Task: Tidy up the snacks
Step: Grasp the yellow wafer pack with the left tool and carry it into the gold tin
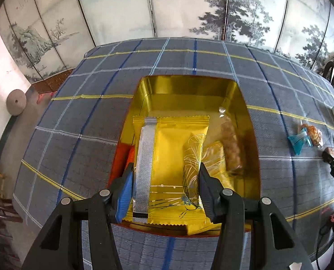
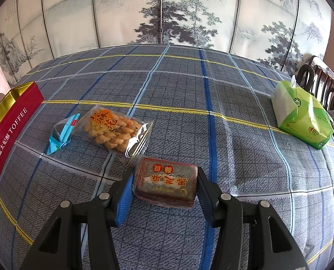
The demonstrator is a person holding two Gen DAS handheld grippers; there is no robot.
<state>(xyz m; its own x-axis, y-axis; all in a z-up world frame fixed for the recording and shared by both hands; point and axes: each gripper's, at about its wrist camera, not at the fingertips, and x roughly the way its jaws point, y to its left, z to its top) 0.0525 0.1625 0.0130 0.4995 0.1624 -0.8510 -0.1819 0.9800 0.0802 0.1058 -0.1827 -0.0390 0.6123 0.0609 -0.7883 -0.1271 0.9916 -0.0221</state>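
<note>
The left gripper [image 1: 164,189] is clamped on a yellow foil snack packet [image 1: 170,157], its blue pad [image 1: 124,193] pressed to the packet's silver seam side and the other finger against the patterned side, holding it over the open toffee tin [image 1: 189,85]. The tin, gold inside and red outside, sits on the bench [image 1: 77,117] under a grey checked cloth with blue, white and yellow lines. Inside it, below and to the right of the held packet, lie another yellow wrapper [image 1: 216,157] and a clear pack of brownish snack [image 1: 232,144], with something orange [image 1: 124,157] at the left wall. The right gripper [image 2: 165,184] is closed on a small dark brown block snack [image 2: 167,182] with red and yellow characters, its fingers pressing on both short ends; whether the block rests on the cloth or is lifted just off it I cannot tell. Just beyond the block lies a clear bag of golden fried twists [image 2: 113,128], and touching that bag's left side is a small blue-wrapped sweet [image 2: 61,135]. Farther left, the red side of the tin carries the word TOFFEE. Well apart, at the far right of the bench, sits a green tissue pack [image 2: 301,114], with dark wooden chairs [image 2: 319,81] behind it. A folding screen [image 2: 167,11] painted with ink pines and mountains stands behind the bench.
</note>
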